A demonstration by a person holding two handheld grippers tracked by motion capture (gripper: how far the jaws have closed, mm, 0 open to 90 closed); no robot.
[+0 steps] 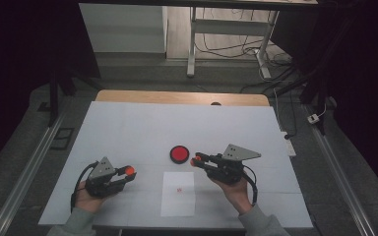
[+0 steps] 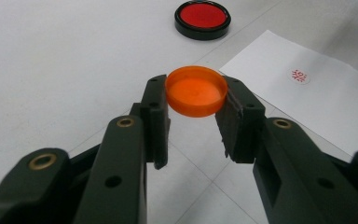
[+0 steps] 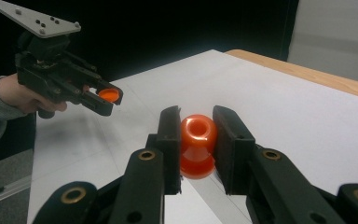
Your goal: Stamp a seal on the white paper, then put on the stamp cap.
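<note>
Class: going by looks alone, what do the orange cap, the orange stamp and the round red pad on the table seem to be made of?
Orange cap: probably moulded plastic, slightly translucent, with a soft sheen on its rim.
Orange stamp: likely glossy plastic, showing bright highlights on its rounded top.
Round red pad: black case, apparently shiny plastic; the red inside looks matt, perhaps an ink pad, but that cannot be settled.

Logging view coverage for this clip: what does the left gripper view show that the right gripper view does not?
Left gripper view: a round black dish with a red pad and a white paper sheet with a small red stamp mark.

Right gripper view: a glossy orange knob-shaped stamp clamped between the right gripper jaws, plus the table's wooden edge.

Shared: the flat orange plastic cap held in the left gripper, and the white table cover.
</note>
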